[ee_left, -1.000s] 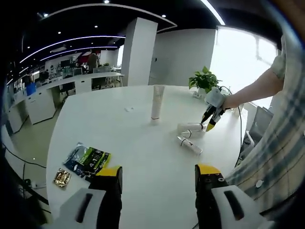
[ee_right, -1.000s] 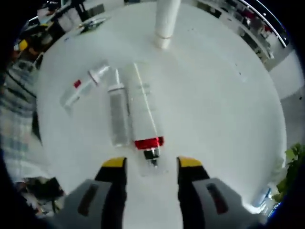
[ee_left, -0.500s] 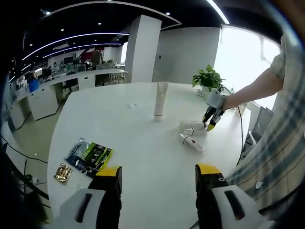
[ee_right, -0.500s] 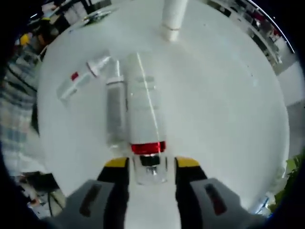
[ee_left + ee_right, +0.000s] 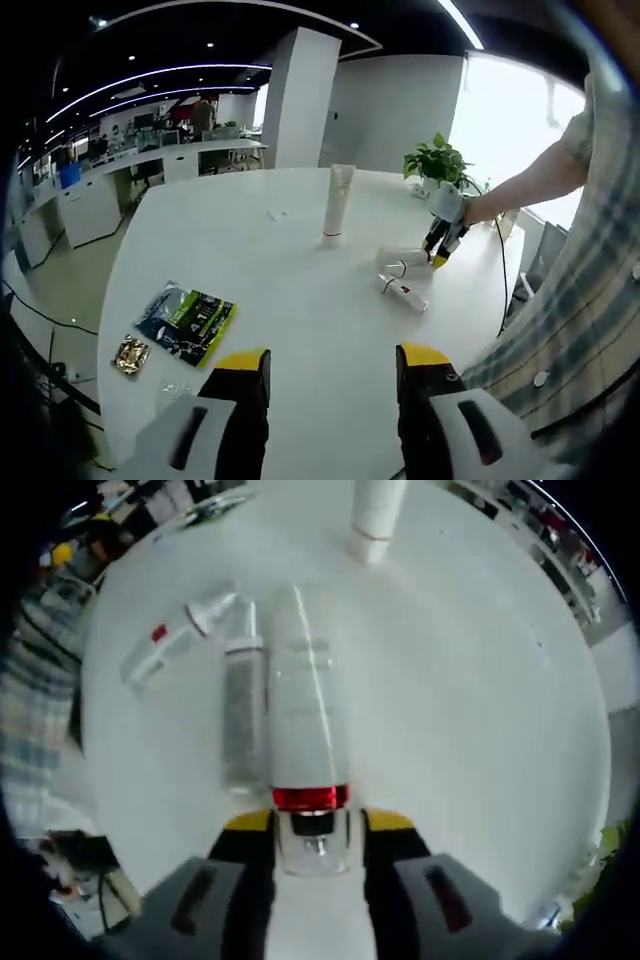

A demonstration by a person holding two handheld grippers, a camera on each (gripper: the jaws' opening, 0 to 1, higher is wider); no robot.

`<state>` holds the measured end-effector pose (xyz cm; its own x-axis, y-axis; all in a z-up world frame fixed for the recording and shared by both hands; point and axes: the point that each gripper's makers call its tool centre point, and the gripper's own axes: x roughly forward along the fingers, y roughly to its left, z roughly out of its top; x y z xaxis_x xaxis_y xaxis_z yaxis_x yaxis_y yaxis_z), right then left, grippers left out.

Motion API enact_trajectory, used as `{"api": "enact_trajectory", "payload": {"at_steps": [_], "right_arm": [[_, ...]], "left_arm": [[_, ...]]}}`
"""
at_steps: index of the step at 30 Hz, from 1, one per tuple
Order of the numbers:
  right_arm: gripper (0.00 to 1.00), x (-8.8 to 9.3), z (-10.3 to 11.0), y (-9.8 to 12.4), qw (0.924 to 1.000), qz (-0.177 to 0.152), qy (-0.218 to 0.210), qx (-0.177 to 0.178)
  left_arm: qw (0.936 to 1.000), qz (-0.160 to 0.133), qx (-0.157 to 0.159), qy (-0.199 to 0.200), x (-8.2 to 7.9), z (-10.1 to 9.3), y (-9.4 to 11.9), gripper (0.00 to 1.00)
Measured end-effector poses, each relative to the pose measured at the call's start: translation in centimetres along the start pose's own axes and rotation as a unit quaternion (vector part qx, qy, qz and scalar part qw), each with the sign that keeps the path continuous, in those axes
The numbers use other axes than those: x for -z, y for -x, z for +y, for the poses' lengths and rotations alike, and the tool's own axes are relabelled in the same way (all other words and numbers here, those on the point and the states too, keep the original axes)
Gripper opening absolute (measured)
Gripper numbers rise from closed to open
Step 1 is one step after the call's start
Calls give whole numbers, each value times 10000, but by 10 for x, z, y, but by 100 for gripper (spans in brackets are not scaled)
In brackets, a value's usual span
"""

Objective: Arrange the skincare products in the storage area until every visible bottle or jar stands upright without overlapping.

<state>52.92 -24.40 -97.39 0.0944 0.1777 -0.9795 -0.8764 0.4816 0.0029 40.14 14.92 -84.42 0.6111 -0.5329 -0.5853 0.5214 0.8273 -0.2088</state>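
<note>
A large white bottle [image 5: 303,705] with a red band lies on the round white table [image 5: 470,690], its clear cap pointing at me. My right gripper [image 5: 318,823] is open, its jaws straddling that cap closely on both sides. A slimmer clear bottle [image 5: 243,720] lies against the white bottle's left side. A small white bottle [image 5: 168,642] with a red mark lies further left. A white tube [image 5: 378,515] stands upright beyond them. In the left gripper view my left gripper [image 5: 332,358] hangs open over the near table, far from the tube [image 5: 337,204], the lying bottles [image 5: 400,262] and the right gripper [image 5: 440,238].
A blue-green snack packet [image 5: 186,320] and a small gold packet [image 5: 130,354] lie at the table's left near edge. A potted plant [image 5: 437,162] stands at the far edge. A person's arm and checked shirt [image 5: 560,300] take up the right side.
My right gripper has moved forward along the table until the white bottle's cap sits between its jaws, and the jaws have narrowed slightly. The left view has shifted a little.
</note>
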Motion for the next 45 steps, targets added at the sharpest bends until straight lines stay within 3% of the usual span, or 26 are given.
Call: {"api": "enact_trajectory", "payload": {"at_steps": [12, 17, 20, 32, 42, 44, 45], "right_arm": [[25, -1, 0, 3, 9996, 246, 63, 105], [25, -10, -13, 17, 9961, 428, 662, 394], [25, -16, -13, 20, 9948, 457, 808, 409], [24, -70, -5, 29, 9829, 496, 1705, 489], [24, -111, 12, 53, 9696, 518, 2354, 417], [24, -118, 13, 57, 9643, 543, 2551, 459], [24, -125, 17, 62, 9569, 615, 2791, 524]], "left_arm": [[10000, 71, -11, -6, 6, 0, 4, 49], [10000, 7, 11, 15, 7, -5, 4, 49], [10000, 4, 25, 18, 8, -5, 4, 49], [10000, -67, -20, 47, 12, 1, 14, 49], [9999, -110, 15, 48, 14, 1, 13, 49], [9999, -118, 36, 48, 14, 1, 12, 49], [9999, -129, 58, 40, 13, 0, 11, 49]]}}
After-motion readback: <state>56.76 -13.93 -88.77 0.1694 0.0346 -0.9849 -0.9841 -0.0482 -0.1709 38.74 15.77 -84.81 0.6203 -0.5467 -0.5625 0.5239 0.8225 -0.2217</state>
